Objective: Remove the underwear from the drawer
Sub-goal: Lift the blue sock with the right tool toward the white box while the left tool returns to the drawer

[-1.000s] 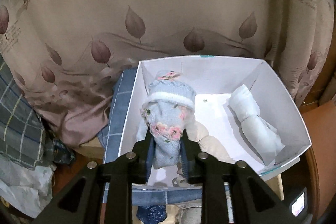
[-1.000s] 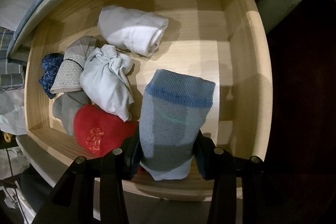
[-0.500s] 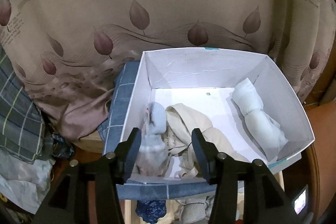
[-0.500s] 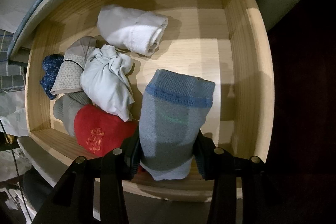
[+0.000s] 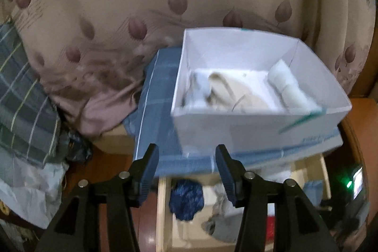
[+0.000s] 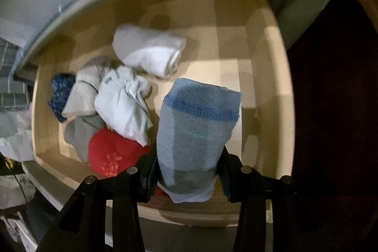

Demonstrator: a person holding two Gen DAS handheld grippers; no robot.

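Note:
In the right wrist view my right gripper (image 6: 187, 169) is shut on a rolled grey-blue underwear (image 6: 196, 131) with a blue band, held above the open wooden drawer (image 6: 276, 91). Several rolled pieces lie in the drawer: a white roll (image 6: 148, 51), a pale blue bundle (image 6: 125, 100), a red one (image 6: 111, 152) and a dark blue one (image 6: 59, 96). In the left wrist view my left gripper (image 5: 186, 157) stands open with nothing between its fingers, in front of a white box (image 5: 259, 119). The box holds a floral blue roll (image 5: 200, 86), a cream piece (image 5: 236, 91) and a white roll (image 5: 288, 89).
The white box rests on a blue checked cloth (image 5: 156, 96) above the drawer (image 5: 163, 209). A leaf-patterned curtain (image 5: 165, 4) hangs behind. Plaid fabric (image 5: 19, 91) and a crumpled bag (image 5: 30, 190) lie at the left.
My left gripper opened and dropped the floral blue roll into the white box, then drew back toward the drawer. The right gripper kept still with its grey-blue roll.

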